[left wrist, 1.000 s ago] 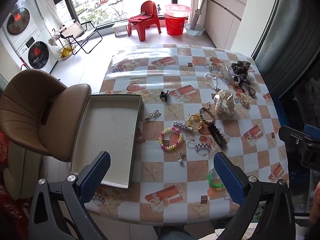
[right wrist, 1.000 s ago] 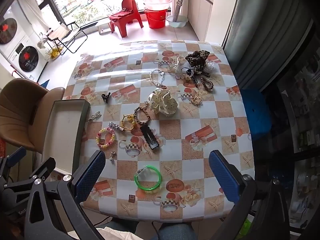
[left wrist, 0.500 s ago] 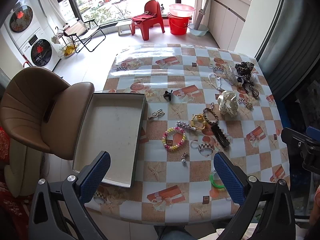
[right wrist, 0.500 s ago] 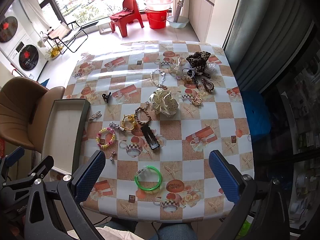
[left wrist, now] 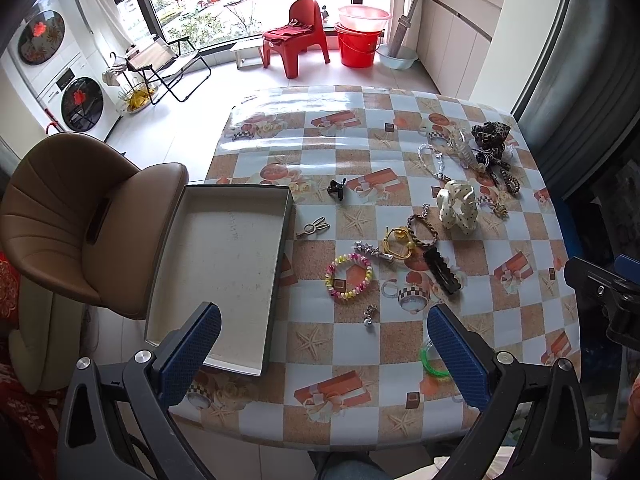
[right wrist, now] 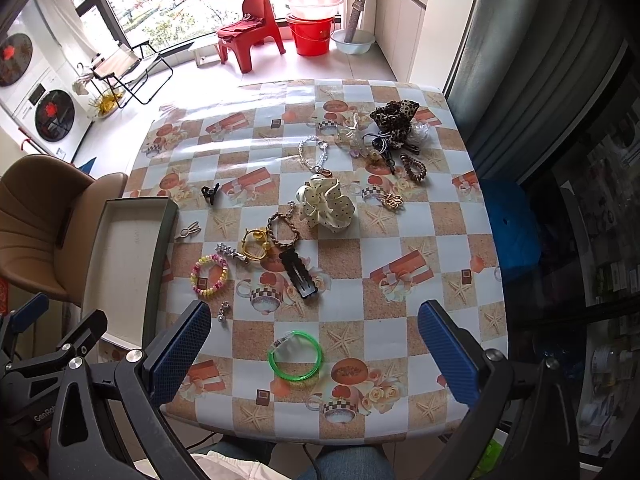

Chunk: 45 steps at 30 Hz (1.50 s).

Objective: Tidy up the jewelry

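An empty grey tray (left wrist: 224, 264) (right wrist: 120, 264) sits at the table's left edge. Jewelry lies scattered on the checked tablecloth (left wrist: 360, 152): a pastel bead bracelet (left wrist: 349, 277) (right wrist: 209, 274), a green bangle (right wrist: 295, 360) (left wrist: 432, 364), a black hair clip (left wrist: 442, 271) (right wrist: 298, 274), a cream polka-dot scrunchie (left wrist: 457, 206) (right wrist: 326, 204), a yellow ring tie (left wrist: 396, 242) and a leopard scrunchie (right wrist: 394, 120). My left gripper (left wrist: 320, 356) hovers open above the near edge by the tray. My right gripper (right wrist: 312, 354) hangs open over the green bangle. Neither holds anything.
A brown chair (left wrist: 64, 224) stands left of the table, partly under the tray. A blue stool (right wrist: 508, 228) sits to the right. Beyond the table are a red plastic chair (left wrist: 296, 36), red buckets (left wrist: 360, 40) and a folding chair (left wrist: 164, 60).
Both grippers have drifted slightly, so the table sits a little farther off in both views. Nothing on the table has moved.
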Available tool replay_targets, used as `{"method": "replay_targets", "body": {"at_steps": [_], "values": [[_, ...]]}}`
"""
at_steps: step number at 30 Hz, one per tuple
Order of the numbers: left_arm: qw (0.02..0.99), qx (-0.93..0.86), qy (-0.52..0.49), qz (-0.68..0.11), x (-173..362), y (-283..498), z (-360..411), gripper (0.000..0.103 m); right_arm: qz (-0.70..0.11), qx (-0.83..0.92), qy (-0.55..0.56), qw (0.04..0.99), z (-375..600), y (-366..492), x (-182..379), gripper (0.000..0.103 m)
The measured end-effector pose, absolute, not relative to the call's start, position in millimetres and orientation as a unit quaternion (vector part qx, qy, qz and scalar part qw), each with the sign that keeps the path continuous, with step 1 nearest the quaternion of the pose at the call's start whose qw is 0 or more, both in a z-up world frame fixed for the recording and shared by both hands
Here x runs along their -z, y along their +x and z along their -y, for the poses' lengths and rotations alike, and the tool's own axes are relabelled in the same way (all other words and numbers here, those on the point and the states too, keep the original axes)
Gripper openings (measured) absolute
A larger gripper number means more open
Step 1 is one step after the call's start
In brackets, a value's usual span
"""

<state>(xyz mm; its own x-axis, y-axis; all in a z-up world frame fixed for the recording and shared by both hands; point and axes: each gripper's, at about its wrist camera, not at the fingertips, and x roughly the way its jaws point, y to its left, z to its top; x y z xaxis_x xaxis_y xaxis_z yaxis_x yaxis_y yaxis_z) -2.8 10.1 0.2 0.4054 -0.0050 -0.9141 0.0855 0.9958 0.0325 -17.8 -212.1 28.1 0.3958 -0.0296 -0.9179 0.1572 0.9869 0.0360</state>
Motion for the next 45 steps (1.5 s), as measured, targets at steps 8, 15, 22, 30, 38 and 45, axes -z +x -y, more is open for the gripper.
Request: {"method": "replay_targets", "body": {"at_steps": [8,15,22,30,38,45], "values": [[0.837,0.028,0.037,-0.545,0.2,-2.4,-10.7,0.103,-0.548,0.056,0.058,0.833,211.9,-17.0,-27.6,0.103],[0.837,0.027,0.038,-0.546,0.4,-2.0,-10.5,0.103,-0.548,0.056,0.058,0.832,211.7,-16.8,-27.3,0.103],[0.836,0.027,0.038,-0.546,0.5,-1.6,-9.2,0.103,-0.549,0.057,0.058,0.832,211.8,-16.7,-27.2,0.103],[0.836,0.027,0.038,-0.547,0.3,-0.4,-9.0,0.103,-0.549,0.058,0.058,0.832,212.4,-17.4,-27.1,0.103],[0.835,0.027,0.038,-0.548,-0.1,-0.1,-8.2,0.103,-0.549,0.057,0.058,0.832,212.4,-17.5,-27.3,0.103],[0.835,0.027,0.038,-0.548,-0.1,0.7,-8.1,0.103,-0.549,0.057,0.058,0.832,212.2,-17.5,-27.3,0.103]]}}
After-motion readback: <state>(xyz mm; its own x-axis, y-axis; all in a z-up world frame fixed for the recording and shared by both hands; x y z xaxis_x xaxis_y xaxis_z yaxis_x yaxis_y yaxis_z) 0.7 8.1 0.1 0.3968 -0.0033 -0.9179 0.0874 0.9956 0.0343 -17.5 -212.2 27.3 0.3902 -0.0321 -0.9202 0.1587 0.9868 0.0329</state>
